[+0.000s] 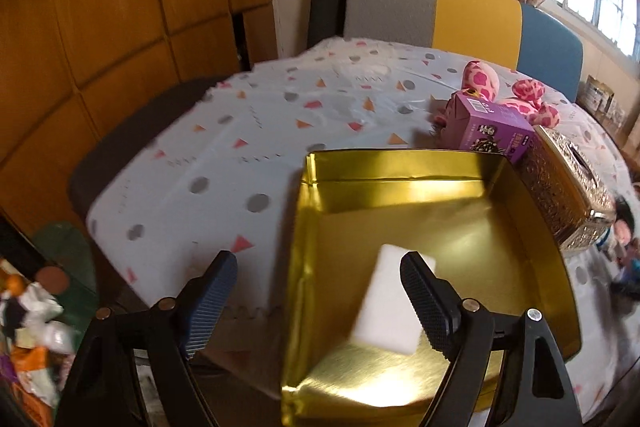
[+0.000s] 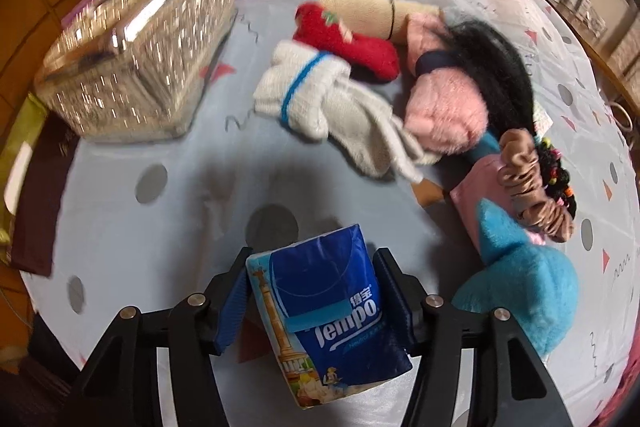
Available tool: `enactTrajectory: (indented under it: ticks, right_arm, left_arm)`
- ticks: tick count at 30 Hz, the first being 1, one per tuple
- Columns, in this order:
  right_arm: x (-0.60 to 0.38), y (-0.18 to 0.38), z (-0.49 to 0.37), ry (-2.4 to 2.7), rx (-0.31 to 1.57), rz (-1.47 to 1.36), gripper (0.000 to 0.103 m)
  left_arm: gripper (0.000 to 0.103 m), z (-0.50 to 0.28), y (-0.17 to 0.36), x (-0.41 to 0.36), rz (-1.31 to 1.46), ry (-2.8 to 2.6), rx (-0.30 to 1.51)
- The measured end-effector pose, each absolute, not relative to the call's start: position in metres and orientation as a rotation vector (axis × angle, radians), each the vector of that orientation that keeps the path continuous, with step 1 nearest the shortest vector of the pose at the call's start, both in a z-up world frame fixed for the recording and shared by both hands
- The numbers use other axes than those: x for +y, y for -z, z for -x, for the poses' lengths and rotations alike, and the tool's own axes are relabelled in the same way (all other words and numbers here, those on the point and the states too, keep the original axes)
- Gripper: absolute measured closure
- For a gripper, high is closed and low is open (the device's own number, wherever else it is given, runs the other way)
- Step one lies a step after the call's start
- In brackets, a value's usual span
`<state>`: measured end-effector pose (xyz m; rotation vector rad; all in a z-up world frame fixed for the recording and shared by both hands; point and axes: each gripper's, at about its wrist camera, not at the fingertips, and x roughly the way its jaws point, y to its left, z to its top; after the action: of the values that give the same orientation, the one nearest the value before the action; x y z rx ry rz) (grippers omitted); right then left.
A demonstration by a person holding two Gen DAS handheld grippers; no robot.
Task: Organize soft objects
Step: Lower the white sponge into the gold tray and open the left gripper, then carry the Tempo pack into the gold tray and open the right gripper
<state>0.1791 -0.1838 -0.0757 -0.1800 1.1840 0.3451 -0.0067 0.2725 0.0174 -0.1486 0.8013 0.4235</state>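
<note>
One white sponge (image 1: 394,301) lies in the gold tray (image 1: 400,195) on the counter (image 1: 224,155), below the left gripper (image 1: 320,297), whose fingers stand apart. The right gripper (image 2: 316,297) is clamped on one tissue pack (image 2: 324,311); beyond lie one white sock bundle (image 2: 316,95) and one red sock (image 2: 348,43).

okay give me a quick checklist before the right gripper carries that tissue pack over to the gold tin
1. Right gripper shut on the Tempo tissue pack: ok.
2. Pack level in the grip: not ok, it sits tilted.
3. Left gripper open and holding nothing: ok.
4. Gold tin has bare floor beside the white sponge: ok.
5. Left gripper out of the drop path: not ok, it hangs over the tin.
6. Tin visible from the right wrist: cannot tell.
</note>
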Motion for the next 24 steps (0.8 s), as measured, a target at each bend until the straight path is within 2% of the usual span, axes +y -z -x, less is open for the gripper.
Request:
enactTrajectory:
  ticks: [10,24]
  right_arm:
    - [-0.173,0.017,-0.21,-0.277,1.059,0.025,0.043]
    - [-0.075,-0.047,-0.309,-0.234,0.959,-0.043,0.043]
  left_arm:
    - [0.019,0.026,-0.008,0.25,0.162,-0.396,0.765]
    - [0.019,0.022,0.0,0.232,0.217,-0.309,0.78]
